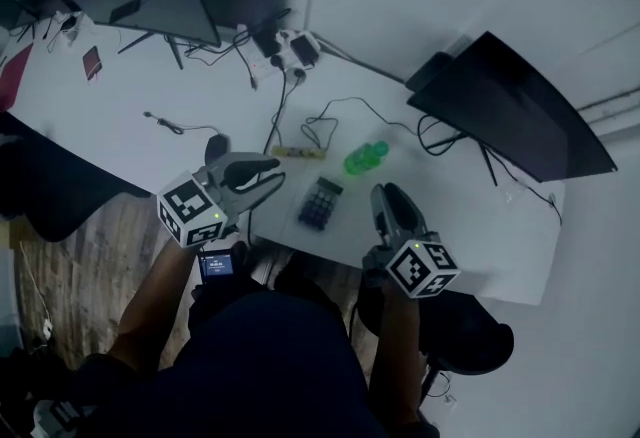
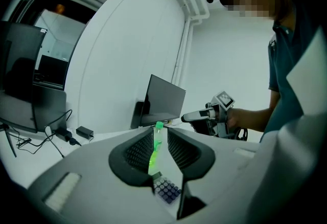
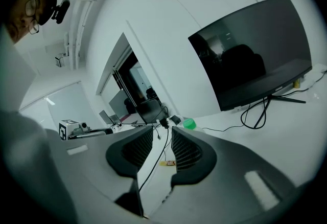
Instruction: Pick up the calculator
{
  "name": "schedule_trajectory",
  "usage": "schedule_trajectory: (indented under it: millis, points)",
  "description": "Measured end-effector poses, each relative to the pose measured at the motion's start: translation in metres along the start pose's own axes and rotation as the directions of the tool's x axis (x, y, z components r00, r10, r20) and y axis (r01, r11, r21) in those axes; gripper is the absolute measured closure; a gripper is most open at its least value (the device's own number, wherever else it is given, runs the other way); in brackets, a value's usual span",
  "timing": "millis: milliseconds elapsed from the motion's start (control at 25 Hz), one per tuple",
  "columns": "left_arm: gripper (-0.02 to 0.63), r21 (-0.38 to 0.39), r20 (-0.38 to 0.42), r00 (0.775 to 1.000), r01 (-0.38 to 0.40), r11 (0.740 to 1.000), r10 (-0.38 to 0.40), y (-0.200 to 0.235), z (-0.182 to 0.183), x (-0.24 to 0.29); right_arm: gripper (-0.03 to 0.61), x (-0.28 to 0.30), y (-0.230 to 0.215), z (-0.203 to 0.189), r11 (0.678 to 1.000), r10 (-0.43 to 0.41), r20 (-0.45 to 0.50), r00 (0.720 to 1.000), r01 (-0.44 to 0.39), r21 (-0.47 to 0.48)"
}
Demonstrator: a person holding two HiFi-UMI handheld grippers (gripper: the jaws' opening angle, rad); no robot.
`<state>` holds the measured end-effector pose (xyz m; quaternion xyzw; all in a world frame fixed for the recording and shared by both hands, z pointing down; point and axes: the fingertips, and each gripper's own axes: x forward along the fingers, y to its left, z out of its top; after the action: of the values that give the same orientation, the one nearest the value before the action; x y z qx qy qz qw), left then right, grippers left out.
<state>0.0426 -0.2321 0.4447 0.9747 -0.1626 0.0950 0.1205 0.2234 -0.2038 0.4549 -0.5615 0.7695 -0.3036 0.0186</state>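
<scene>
Head view: calculator mid-frame between my left gripper and right gripper, fingers almost closed, empty. Approach step; next I open around it.

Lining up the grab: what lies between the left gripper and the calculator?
Nothing. In the head view, only bare desk separates the left gripper from the calculator.

"Where's the calculator?"
"Flat on the white desk, close to its near edge, roughly midway along. It's a slim, dark one, with its rows of keys facing up, turned slightly askew to that edge."
</scene>
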Motion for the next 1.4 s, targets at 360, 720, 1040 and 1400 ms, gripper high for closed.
schedule_trajectory:
  millis: [360, 720, 1040, 1400]
  points:
    - [0.523, -0.041, -0.052, 0.998, 0.016, 0.999, -0.019, 0.007, -0.028, 0.022, 0.462, 0.018, -0.018, -0.028, 0.999, -0.014, -0.06, 0.998, 0.016, 0.037]
    - [0.52, -0.1, -0.095, 0.995, 0.016, 0.995, -0.025, 0.017, -0.06, 0.041, 0.462, 0.037, -0.038, -0.059, 0.996, -0.028, -0.123, 0.992, 0.039, 0.086]
    - [0.514, -0.175, -0.145, 0.989, 0.004, 0.985, -0.03, 0.028, -0.099, 0.062, 0.462, 0.055, -0.06, -0.094, 0.991, -0.042, -0.198, 0.979, 0.066, 0.117]
    - [0.485, -0.282, -0.211, 0.976, -0.003, 0.96, -0.059, 0.034, -0.152, 0.09, 0.459, 0.072, -0.081, -0.144, 0.984, -0.042, -0.303, 0.952, 0.092, 0.152]
